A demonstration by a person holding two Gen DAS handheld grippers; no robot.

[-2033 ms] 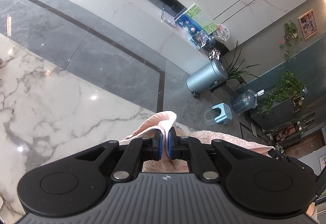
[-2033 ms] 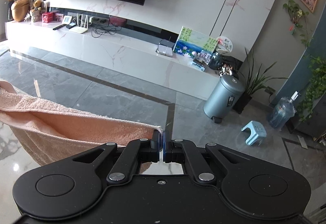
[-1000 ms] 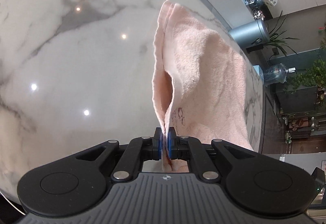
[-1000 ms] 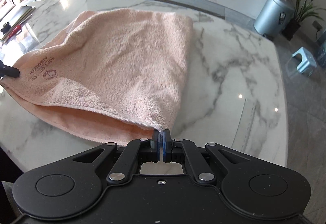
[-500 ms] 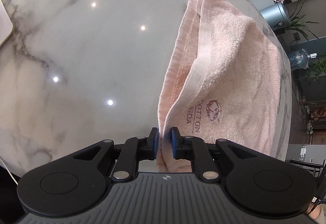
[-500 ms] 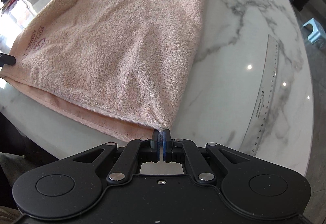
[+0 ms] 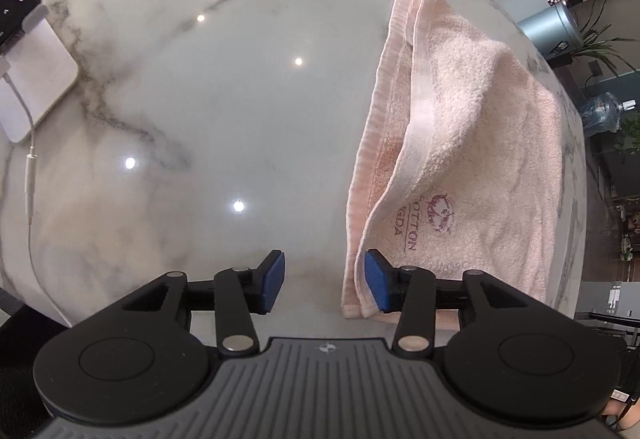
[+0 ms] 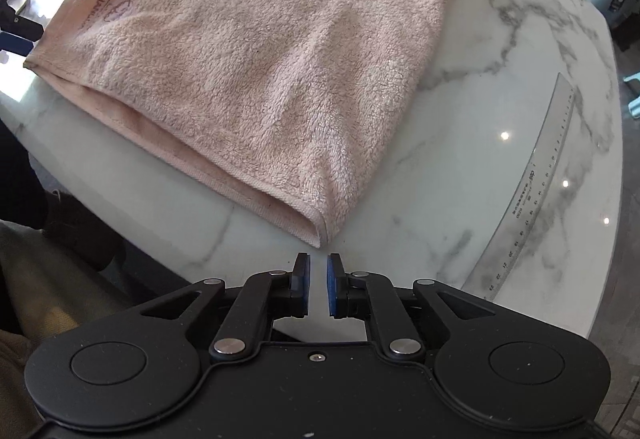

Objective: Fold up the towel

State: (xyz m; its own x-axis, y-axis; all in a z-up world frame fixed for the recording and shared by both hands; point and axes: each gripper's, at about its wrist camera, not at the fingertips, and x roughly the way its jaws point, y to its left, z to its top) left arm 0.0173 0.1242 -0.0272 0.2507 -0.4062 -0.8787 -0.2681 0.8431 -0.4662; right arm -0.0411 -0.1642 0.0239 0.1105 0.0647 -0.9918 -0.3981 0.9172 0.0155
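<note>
A pink towel [image 7: 480,143] lies folded double on the white marble table [image 7: 200,119], its embroidered logo facing up. My left gripper [image 7: 325,281] hangs over the towel's near corner and its jaws are opening. That corner lies loose between them beside the right pad [image 7: 374,281], unpinched. In the right wrist view the towel [image 8: 260,59] spreads ahead and to the left. My right gripper [image 8: 318,287] is opening by a narrow gap with nothing in it. The towel's other near corner lies just beyond its tips. The left gripper's finger [image 8: 16,35] shows at the far left.
A white device with a cable [image 7: 36,79] and a phone lie at the table's left edge. A clear ruler [image 8: 536,199] lies right of the towel. The table's rounded edge runs close below both grippers. A person's trouser leg [image 8: 48,279] is at lower left.
The towel came down from the air and now lies flat, folded, on the table. Both grippers have let go of their corners: the left jaws spread wide, the right only slightly.
</note>
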